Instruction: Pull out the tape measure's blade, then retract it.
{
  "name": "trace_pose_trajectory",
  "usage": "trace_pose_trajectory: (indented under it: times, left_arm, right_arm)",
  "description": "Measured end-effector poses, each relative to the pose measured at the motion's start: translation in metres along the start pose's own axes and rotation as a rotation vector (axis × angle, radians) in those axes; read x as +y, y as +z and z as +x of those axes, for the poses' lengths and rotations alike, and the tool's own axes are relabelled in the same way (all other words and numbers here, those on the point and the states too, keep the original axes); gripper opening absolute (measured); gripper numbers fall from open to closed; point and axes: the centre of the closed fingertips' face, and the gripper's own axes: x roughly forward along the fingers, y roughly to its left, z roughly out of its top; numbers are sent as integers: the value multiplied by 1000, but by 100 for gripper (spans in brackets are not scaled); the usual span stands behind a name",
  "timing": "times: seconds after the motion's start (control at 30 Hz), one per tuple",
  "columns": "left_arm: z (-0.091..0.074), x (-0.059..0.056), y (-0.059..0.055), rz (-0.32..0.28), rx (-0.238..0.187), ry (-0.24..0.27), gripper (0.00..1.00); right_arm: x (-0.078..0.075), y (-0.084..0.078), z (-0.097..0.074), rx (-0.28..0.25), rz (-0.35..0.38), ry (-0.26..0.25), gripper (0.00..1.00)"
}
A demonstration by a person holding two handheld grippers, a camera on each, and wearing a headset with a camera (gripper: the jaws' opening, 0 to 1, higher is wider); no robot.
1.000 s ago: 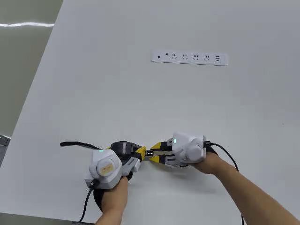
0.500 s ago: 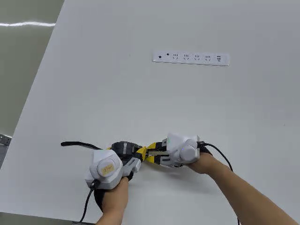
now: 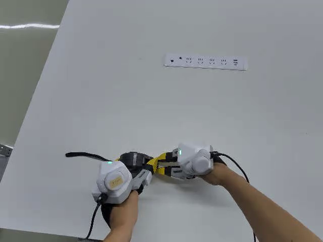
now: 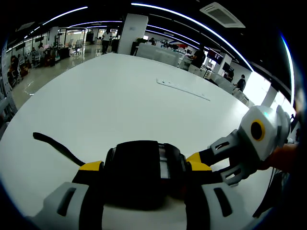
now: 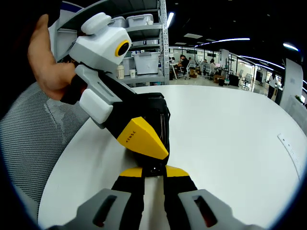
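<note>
Black tape measure (image 3: pixel 132 158) sits near the white table's (image 3: pixel 151 101) front edge, clamped between the left gripper's (image 4: pixel 144 165) jaws, the right gripper's (image 5: pixel 153 171) jaws pinched together at its mouth.

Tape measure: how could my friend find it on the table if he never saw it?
Look at the big white table, at its near edge, far from the white power strip. The tape measure is the black boxy case clamped in the left tool, with a thin black strap trailing out to its left.
</note>
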Motion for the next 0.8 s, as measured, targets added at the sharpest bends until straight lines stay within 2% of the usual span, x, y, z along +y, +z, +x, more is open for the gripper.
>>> trace_pose_trajectory:
  times: [0.37,0.73,0.8]
  left_arm:
    - [0,-2,-2,30,10,-7,66]
    - [1,-3,-2,31,17,-14,66]
    - [2,-2,-2,20,19,-13,67]
  right_arm:
    - [0,-4,2,5,13,-13,14]
    - [-1,-4,2,8,20,-27,14]
    - [-1,-4,1,11,40,-33,14]
